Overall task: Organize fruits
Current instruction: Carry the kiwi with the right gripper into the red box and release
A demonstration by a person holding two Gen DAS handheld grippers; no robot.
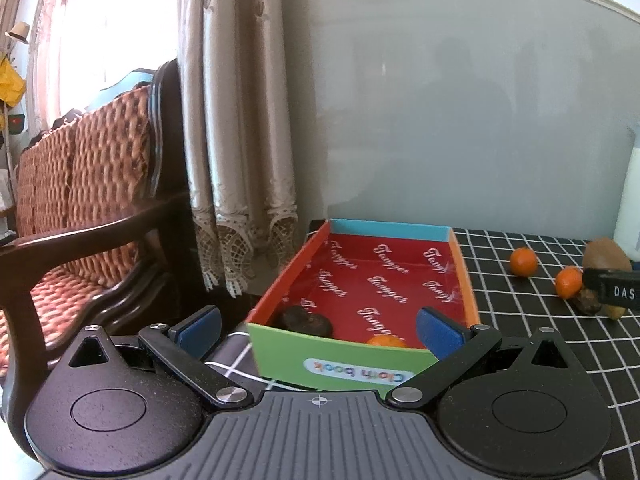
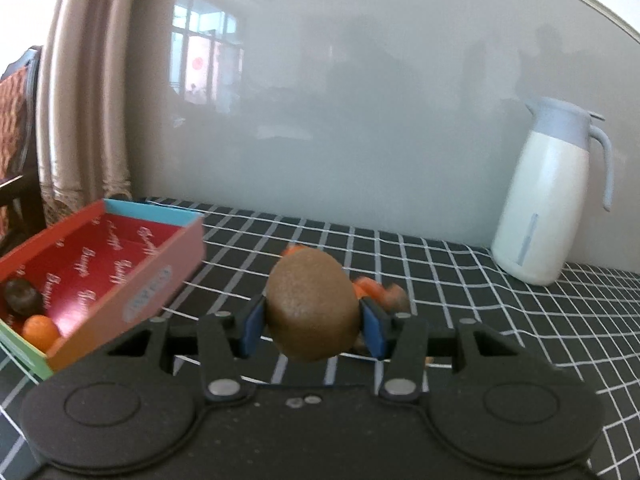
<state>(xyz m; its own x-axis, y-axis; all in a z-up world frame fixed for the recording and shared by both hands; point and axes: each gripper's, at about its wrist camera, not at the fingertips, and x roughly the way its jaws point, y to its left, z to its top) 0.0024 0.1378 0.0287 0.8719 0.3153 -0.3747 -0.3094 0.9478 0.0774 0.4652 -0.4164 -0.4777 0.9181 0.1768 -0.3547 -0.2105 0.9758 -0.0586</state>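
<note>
My right gripper [image 2: 313, 325] is shut on a brown kiwi [image 2: 313, 305] and holds it above the checked tablecloth, right of the box. The colourful cardboard box [image 1: 280, 344] has a red floor and holds a dark fruit [image 1: 305, 320] and an orange [image 1: 387, 341]; both also show in the right wrist view, the dark fruit [image 2: 22, 295] and the orange [image 2: 40, 330]. My left gripper [image 1: 318, 326] is open and empty, its fingers at the box's near end. Two oranges [image 1: 524, 262] [image 1: 569, 282] lie on the cloth to the right, partly hidden behind the kiwi in the right wrist view.
A white and blue jug [image 2: 548, 196] stands at the back right against the grey wall. A wooden sofa [image 1: 80, 200] and a curtain [image 1: 236, 120] are left of the table. The box [image 2: 100, 276] sits at the table's left edge. A small dark fruit [image 1: 588, 302] lies under the right gripper.
</note>
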